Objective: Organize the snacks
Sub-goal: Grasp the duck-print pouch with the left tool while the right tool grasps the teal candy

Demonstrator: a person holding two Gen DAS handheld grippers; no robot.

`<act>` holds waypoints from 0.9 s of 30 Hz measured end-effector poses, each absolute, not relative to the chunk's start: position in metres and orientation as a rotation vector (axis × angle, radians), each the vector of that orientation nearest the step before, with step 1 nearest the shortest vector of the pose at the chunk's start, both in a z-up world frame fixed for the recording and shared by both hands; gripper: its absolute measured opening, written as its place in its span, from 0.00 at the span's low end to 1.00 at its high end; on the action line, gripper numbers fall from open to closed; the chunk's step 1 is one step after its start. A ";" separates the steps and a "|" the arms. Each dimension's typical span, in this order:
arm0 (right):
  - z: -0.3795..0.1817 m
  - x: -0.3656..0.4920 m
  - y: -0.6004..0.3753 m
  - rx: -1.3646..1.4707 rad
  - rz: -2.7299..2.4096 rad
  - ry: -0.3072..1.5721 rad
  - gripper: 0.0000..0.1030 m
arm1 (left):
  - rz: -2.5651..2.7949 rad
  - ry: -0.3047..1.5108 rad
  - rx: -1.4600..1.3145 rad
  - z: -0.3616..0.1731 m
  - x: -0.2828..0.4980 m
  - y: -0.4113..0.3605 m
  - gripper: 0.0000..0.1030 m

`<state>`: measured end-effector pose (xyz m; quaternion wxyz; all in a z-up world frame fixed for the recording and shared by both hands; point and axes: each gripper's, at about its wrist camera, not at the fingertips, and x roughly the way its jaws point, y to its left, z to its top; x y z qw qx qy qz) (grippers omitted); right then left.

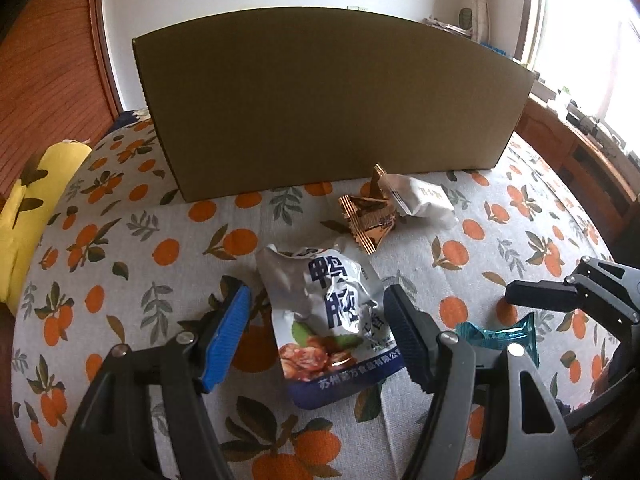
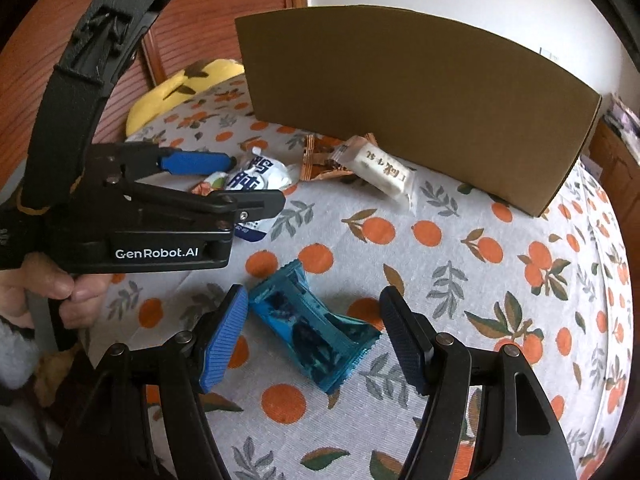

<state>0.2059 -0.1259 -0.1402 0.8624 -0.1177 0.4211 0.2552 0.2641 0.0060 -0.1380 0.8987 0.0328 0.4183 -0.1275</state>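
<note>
Orange-printed cloth (image 1: 120, 248) covers the bed where the snacks lie, with wooden panelling behind it and bright window light at one side.

Closest in, the left gripper (image 1: 316, 320) hangs with its blue pads spread on either side of a crumpled silver and blue snack pouch (image 1: 328, 320); the pouch sits between them, and neither pad visibly presses on it. A hand (image 2: 60, 296) holds that tool's grip low at the edge of the right wrist view. The right gripper (image 2: 312, 332) is likewise spread wide, straddling a teal wrapped bar (image 2: 316, 332) that lies slantwise on the cloth; its near-left pad comes just beside the wrapper's end, but whether they touch I cannot tell.

Further out, a gold-striped wrapper (image 1: 370, 218) lies just past the pouch, and a white wrapped bar (image 2: 382, 172) rests right beside it, partly on top. Behind both stands a brown cardboard box (image 1: 328, 108), its tall side wall facing the grippers and its inside out of sight. Off at the far left edge of the bed sits a yellow cushion (image 1: 36, 208).
</note>
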 end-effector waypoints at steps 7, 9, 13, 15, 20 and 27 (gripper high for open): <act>-0.141 0.202 -0.123 -0.304 0.542 0.866 0.51 | -0.271 0.864 0.051 -0.137 0.263 0.008 0.67; -0.140 0.202 -0.125 -0.306 0.538 0.862 0.42 | -0.270 0.864 0.054 -0.137 0.263 0.008 0.67; -0.139 0.208 -0.135 -0.274 0.521 0.854 0.24 | -0.268 0.865 0.055 -0.137 0.263 0.008 0.67; -0.139 0.211 -0.142 -0.242 0.519 0.857 0.23 | -0.268 0.865 0.057 -0.137 0.263 0.008 0.67; -0.138 0.213 -0.157 -0.164 0.525 0.846 0.23 | -0.264 0.864 0.061 -0.137 0.263 0.008 0.64; -0.137 0.209 -0.161 -0.155 0.513 0.823 0.23 | -0.252 0.876 0.064 -0.136 0.268 0.006 0.65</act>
